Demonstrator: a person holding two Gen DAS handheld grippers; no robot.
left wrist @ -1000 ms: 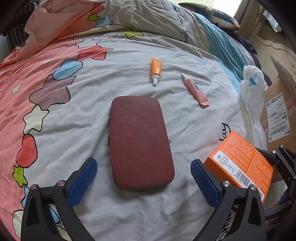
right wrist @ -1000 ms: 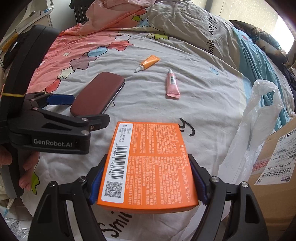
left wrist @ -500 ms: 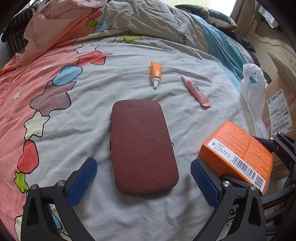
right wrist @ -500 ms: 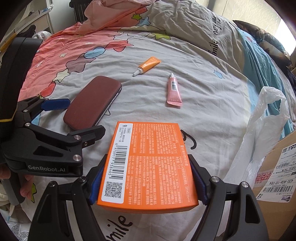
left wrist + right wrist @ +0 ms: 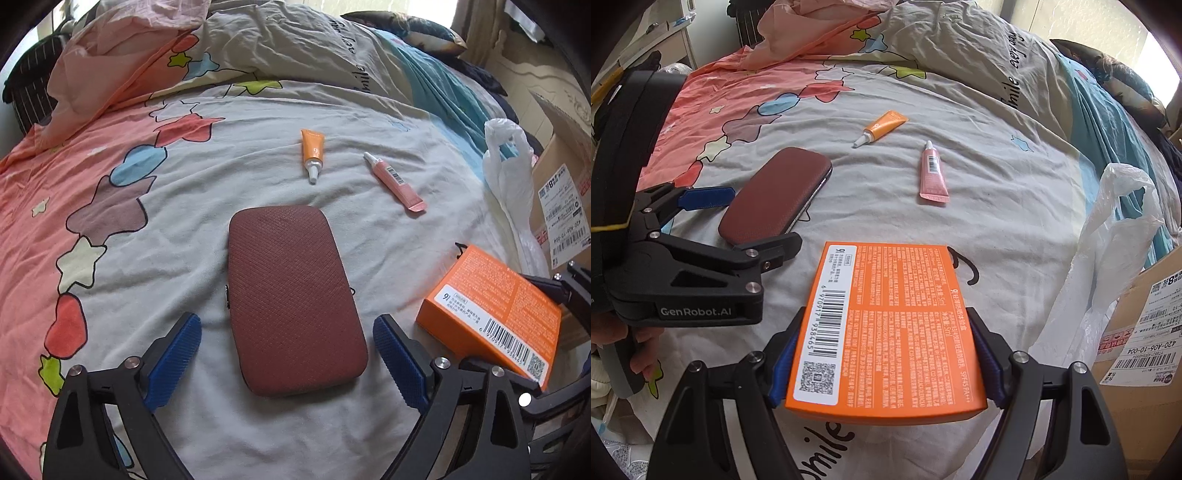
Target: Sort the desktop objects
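The dark red case [image 5: 291, 295] is lying flat on the bed [image 5: 207, 206], straight ahead of the left tongs [image 5: 286, 363], its long axis running away from them and its near end sitting between the two blue pads. The left tongs are standing wide apart, wider than the case, holding nothing and touching nothing that can be seen. They are by far the nearer pair to the case.

The right tongs [image 5: 882, 363] are clamped on the long sides of the orange box [image 5: 886, 328], carrying it just to the right of the case. Farther off, the orange tube [image 5: 312, 153] and the pink tube [image 5: 395, 182] are lying apart on the bed.
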